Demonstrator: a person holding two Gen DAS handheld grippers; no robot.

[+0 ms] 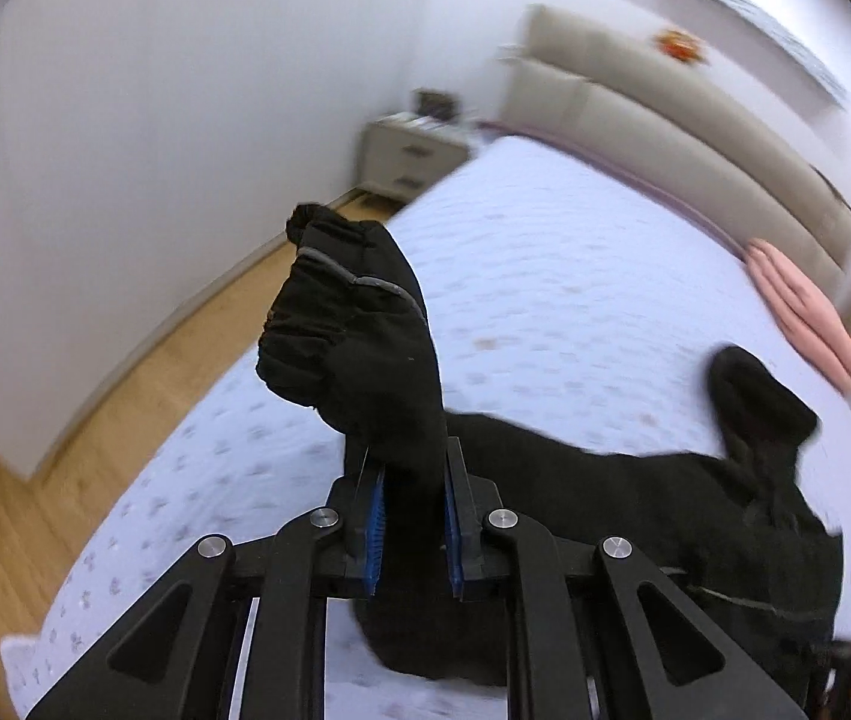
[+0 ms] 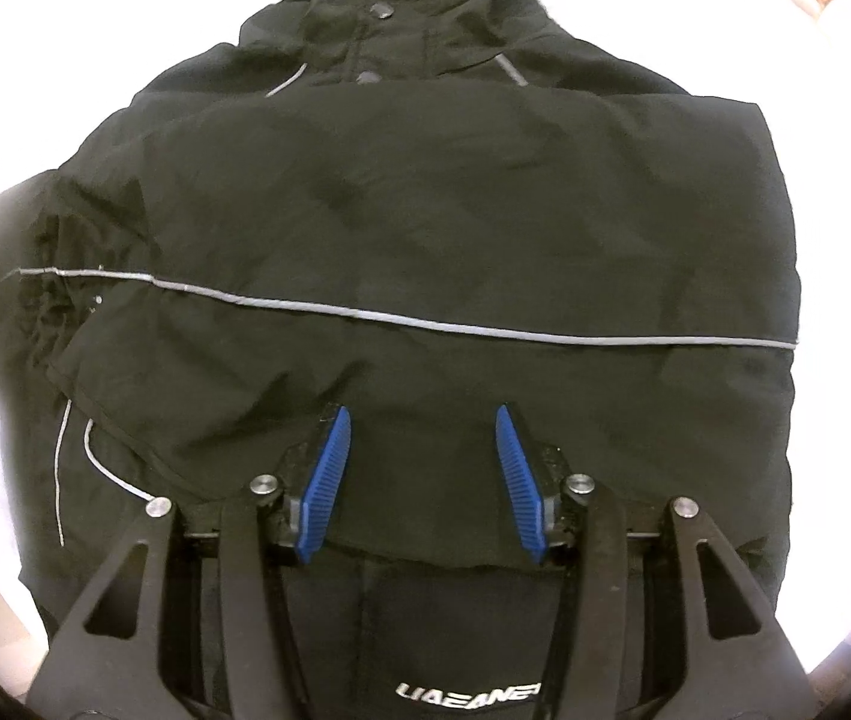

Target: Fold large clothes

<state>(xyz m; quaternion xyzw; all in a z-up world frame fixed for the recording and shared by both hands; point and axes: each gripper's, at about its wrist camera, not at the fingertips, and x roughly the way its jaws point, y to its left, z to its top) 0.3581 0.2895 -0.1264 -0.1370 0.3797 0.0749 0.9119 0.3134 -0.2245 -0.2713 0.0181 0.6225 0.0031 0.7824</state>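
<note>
A large black hooded jacket (image 2: pixel 425 210) with a thin grey reflective stripe lies spread on the bed, one sleeve folded across its body. In the left wrist view the jacket (image 1: pixel 635 510) trails to the right over the bed. My left gripper (image 1: pixel 413 468) is shut on the jacket's other sleeve (image 1: pixel 353 330), and the elastic cuff end stands up above the fingers. My right gripper (image 2: pixel 422 420) is open and empty, hovering just above the jacket's lower front, with its blue pads (image 2: pixel 329 474) wide apart.
The bed (image 1: pixel 575 276) has a white patterned cover. A pink pillow (image 1: pixel 803 312) lies by the beige headboard (image 1: pixel 695 126). A white nightstand (image 1: pixel 410 156) stands in the corner. Wooden floor (image 1: pixel 65 420) and a white wall run along the bed's left side.
</note>
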